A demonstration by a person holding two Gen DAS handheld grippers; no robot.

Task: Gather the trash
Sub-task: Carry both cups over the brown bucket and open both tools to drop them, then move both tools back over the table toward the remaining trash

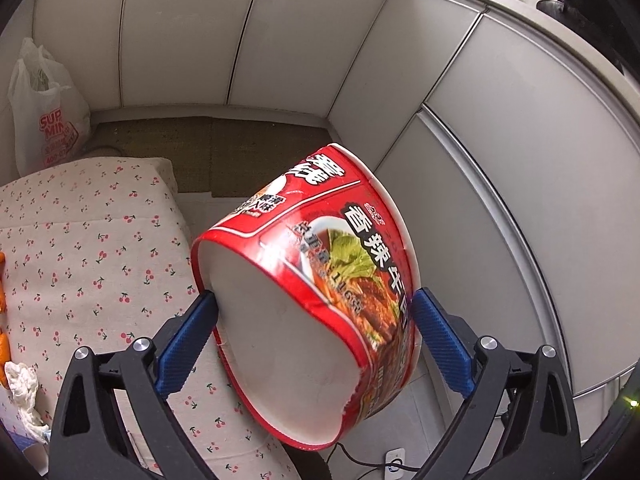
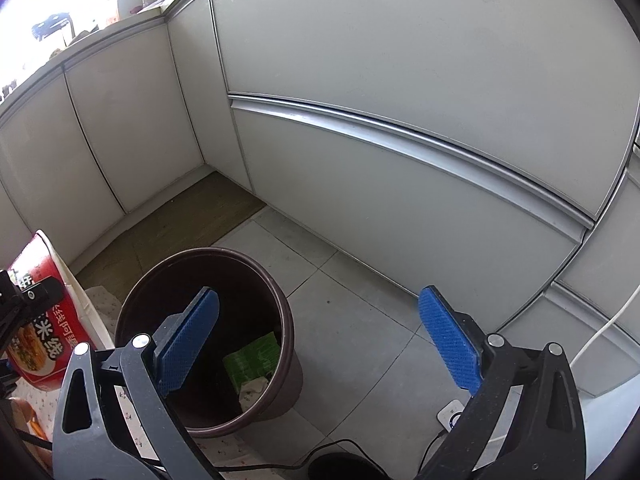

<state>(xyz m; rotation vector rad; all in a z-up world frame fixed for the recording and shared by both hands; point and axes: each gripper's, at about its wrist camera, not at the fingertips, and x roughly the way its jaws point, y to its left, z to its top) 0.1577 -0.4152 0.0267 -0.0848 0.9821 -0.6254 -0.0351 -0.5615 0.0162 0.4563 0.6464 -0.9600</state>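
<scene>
A dented red instant-noodle bowl (image 1: 320, 280) hangs tilted in the air beyond the table's edge, its white inside facing the camera. My left gripper (image 1: 314, 298) is shut on it, one blue pad against each side. The right wrist view catches the same bowl (image 2: 44, 320) at the far left. My right gripper (image 2: 319, 294) stands open and empty above the floor. Its left finger is over a brown trash bin (image 2: 294, 376). A green packet (image 2: 252, 360) and crumpled paper lie in the bin.
A table under a cherry-print cloth (image 1: 80, 260) carries a crumpled tissue (image 1: 22, 392) and something orange at the left edge. A white plastic bag (image 1: 44, 120) hangs by grey cabinets (image 2: 400, 80). A socket block (image 2: 452, 412) with cables lies on the tiled floor.
</scene>
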